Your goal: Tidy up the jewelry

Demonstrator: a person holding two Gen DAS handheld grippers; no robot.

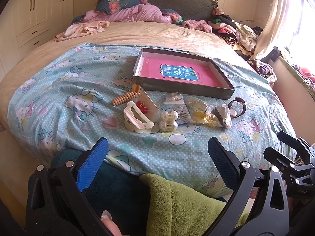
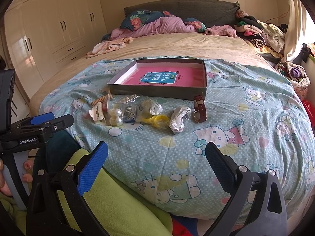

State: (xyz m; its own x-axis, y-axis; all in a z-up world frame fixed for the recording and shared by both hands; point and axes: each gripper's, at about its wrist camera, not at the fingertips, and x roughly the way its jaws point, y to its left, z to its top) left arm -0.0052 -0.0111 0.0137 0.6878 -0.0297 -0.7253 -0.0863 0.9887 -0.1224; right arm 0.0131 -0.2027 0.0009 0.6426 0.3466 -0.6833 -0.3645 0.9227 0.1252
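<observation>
A shallow dark box (image 1: 224,93) (image 2: 157,93) with a pink book flat inside lies open on the patterned blue quilt. In front of it is a row of jewelry: a wooden bead piece (image 1: 123,98), a white hair claw (image 1: 137,119) (image 2: 96,114), pearl clips (image 1: 168,121) (image 2: 115,116), small bagged items (image 1: 182,113), a yellow ring in a bag (image 2: 156,120), a wrapped bundle (image 2: 178,121) and a brown-strapped watch (image 1: 238,107) (image 2: 199,109). My left gripper (image 1: 157,159) and right gripper (image 2: 156,159) are both open and empty, held near the bed's front edge, short of the items.
Piles of clothes (image 2: 261,31) and bedding (image 1: 137,11) lie at the head of the bed. White wardrobes (image 2: 59,23) stand to the left, a curtain (image 1: 275,23) and window to the right. Green fleece (image 1: 187,206) covers the person's lap below the grippers.
</observation>
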